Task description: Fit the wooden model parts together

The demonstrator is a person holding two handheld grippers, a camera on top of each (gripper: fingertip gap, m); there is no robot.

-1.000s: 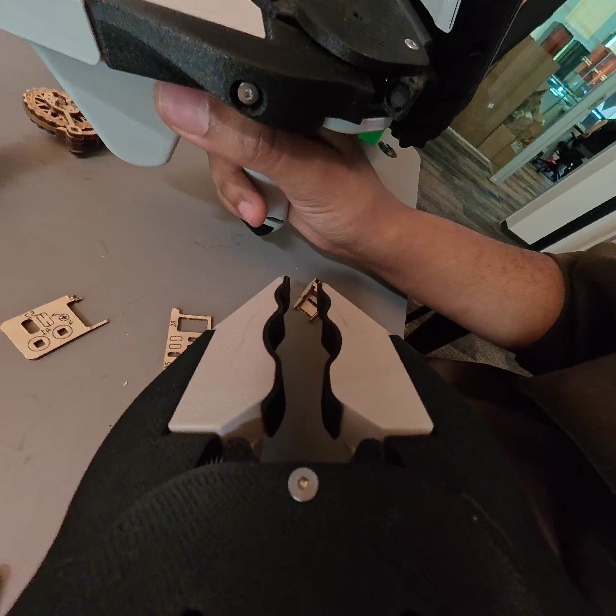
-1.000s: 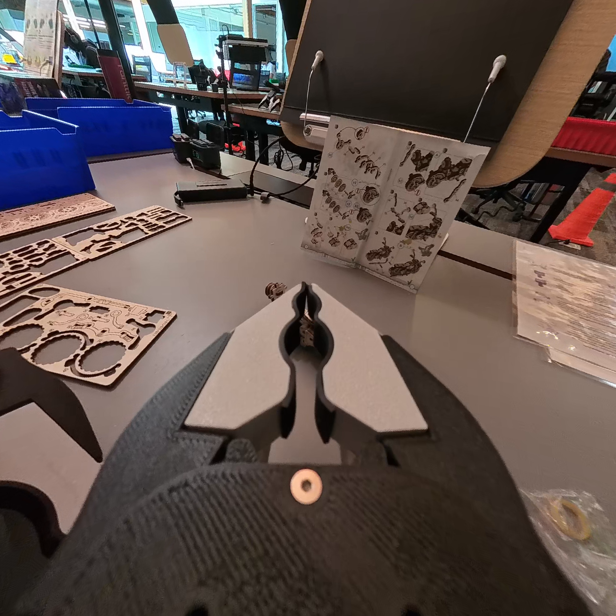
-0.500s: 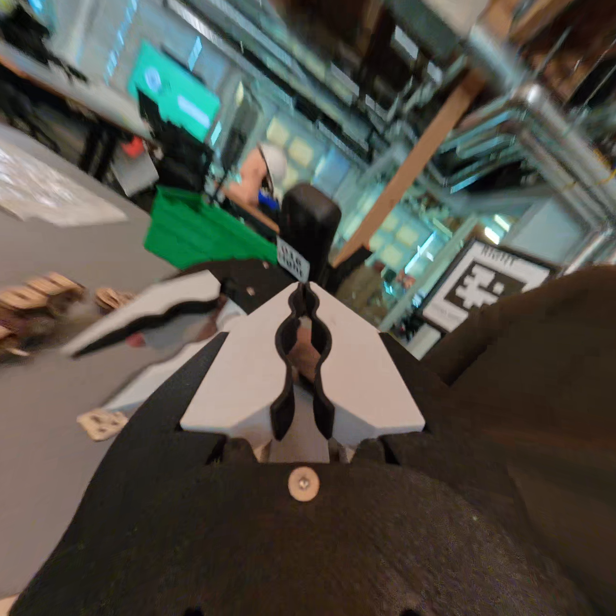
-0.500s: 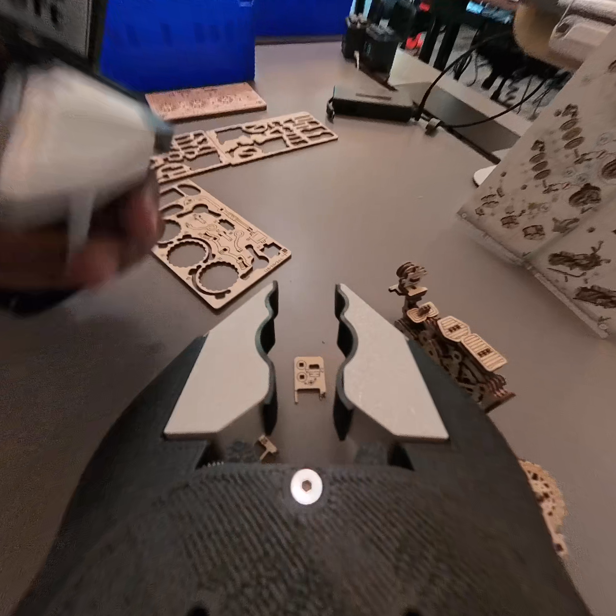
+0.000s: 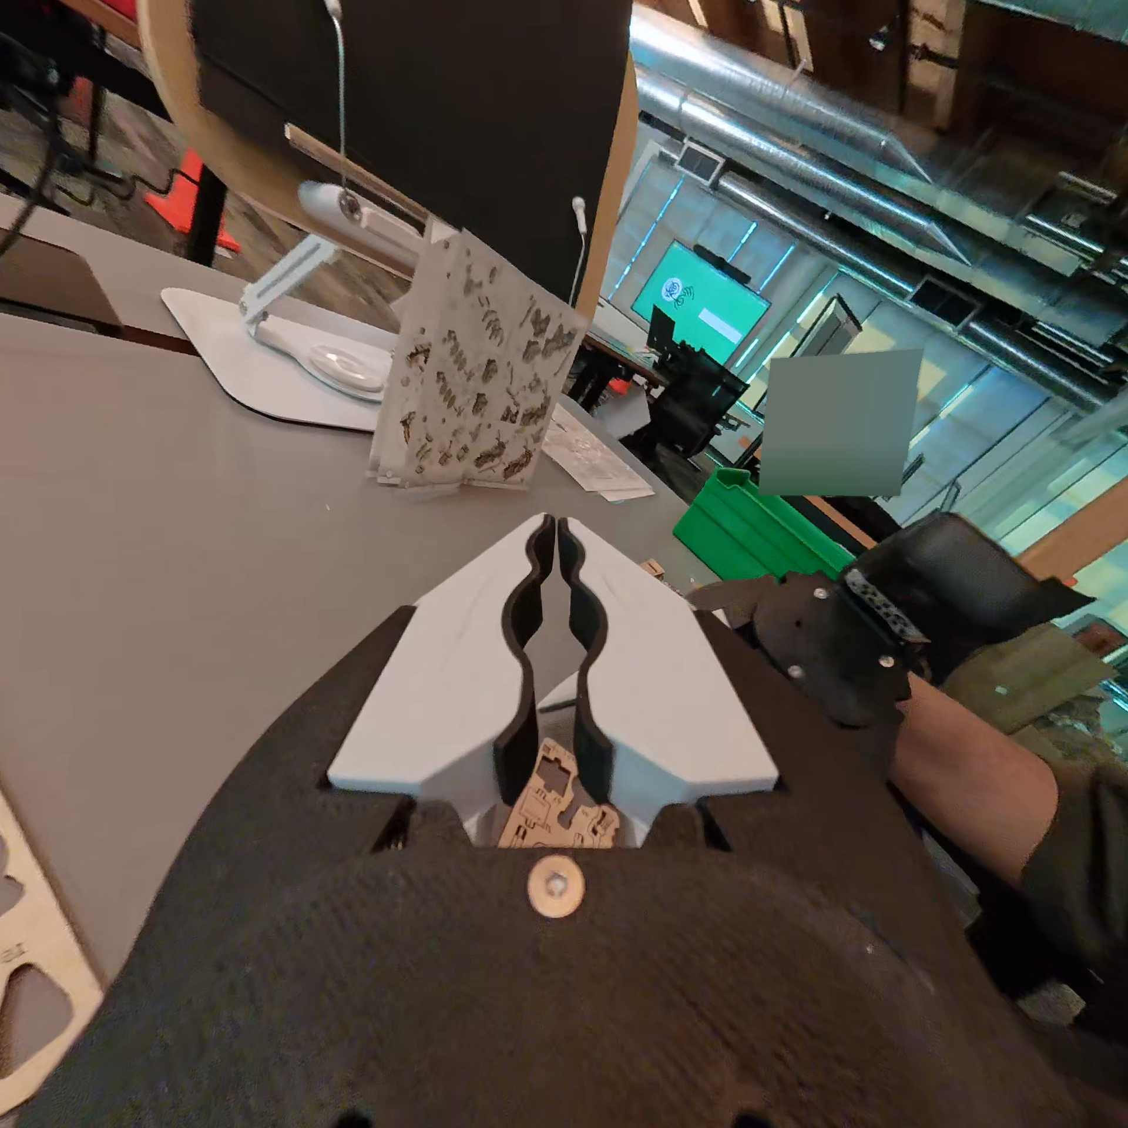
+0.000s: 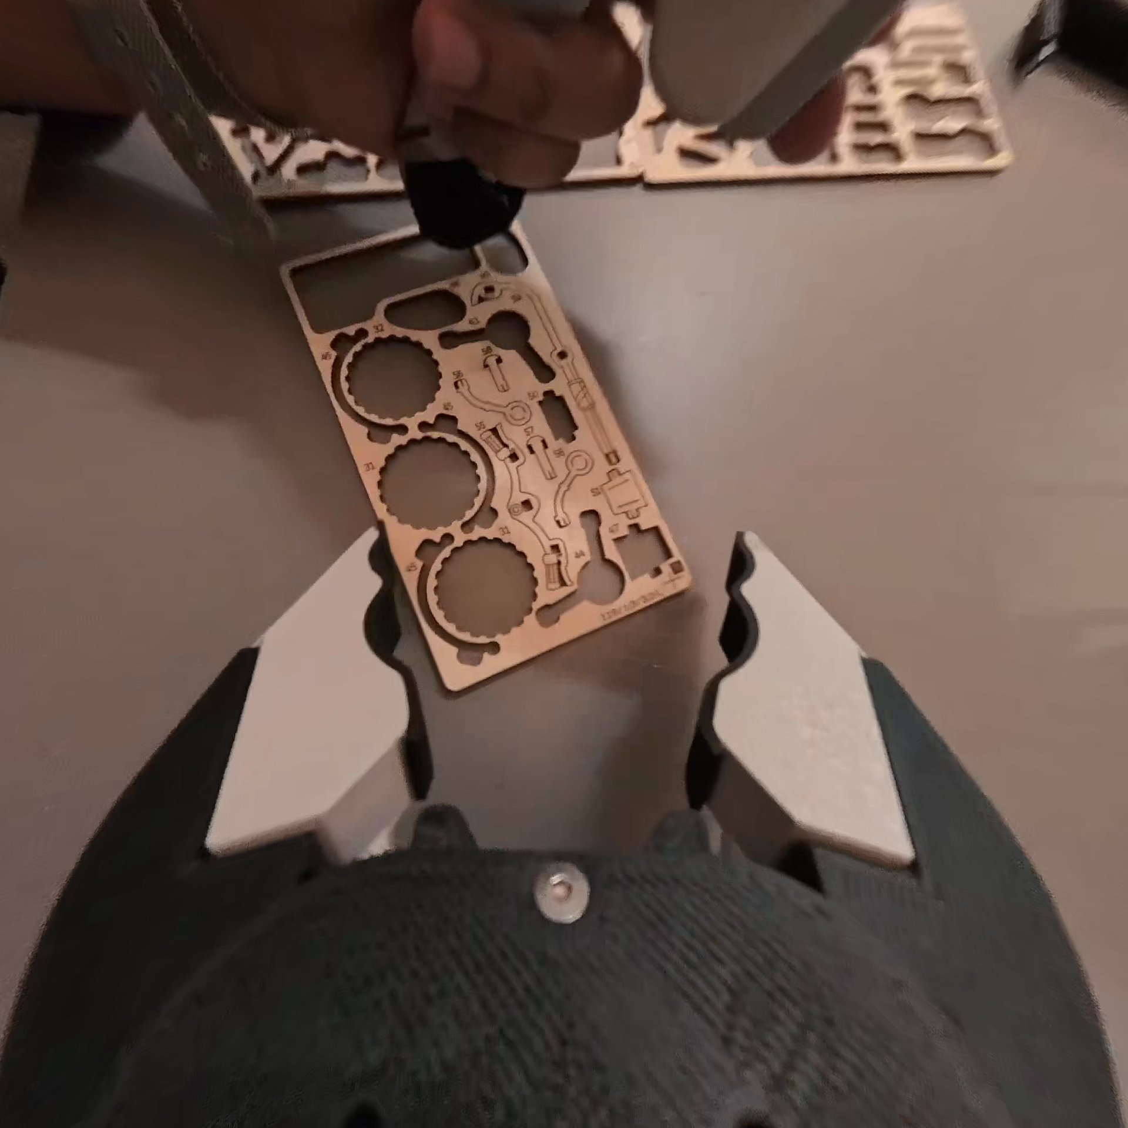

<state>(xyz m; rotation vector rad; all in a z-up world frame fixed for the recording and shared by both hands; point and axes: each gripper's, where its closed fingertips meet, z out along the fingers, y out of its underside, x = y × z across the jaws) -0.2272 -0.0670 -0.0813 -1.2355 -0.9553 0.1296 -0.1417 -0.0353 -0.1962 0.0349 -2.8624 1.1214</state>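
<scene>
My left gripper (image 5: 552, 520) is shut, its tips almost touching, above the grey table (image 5: 183, 549). A small flat wooden part (image 5: 558, 806) shows through the gap low between its fingers; I cannot tell whether it is gripped or lies below. My right gripper (image 6: 558, 540) is wide open and empty, hovering over a wooden parts sheet (image 6: 488, 476) with three round toothed cut-outs. Its black body (image 5: 836, 647) shows at the right of the left wrist view, held by a hand. The hand holding the left gripper (image 6: 506, 79) is blurred at the top of the right wrist view.
A folded instruction sheet (image 5: 470, 378) stands on the table in front of a white stand (image 5: 287, 342) and a dark board. More wooden sheets (image 6: 793, 134) lie beyond the hand. A green bin (image 5: 751, 537) is off the table's far edge. Another sheet's corner (image 5: 30, 976) lies at lower left.
My right gripper has opened wider and moved from the small loose part to over the cut-out sheet. My left gripper has stayed shut and swung down towards the table and instruction sheet.
</scene>
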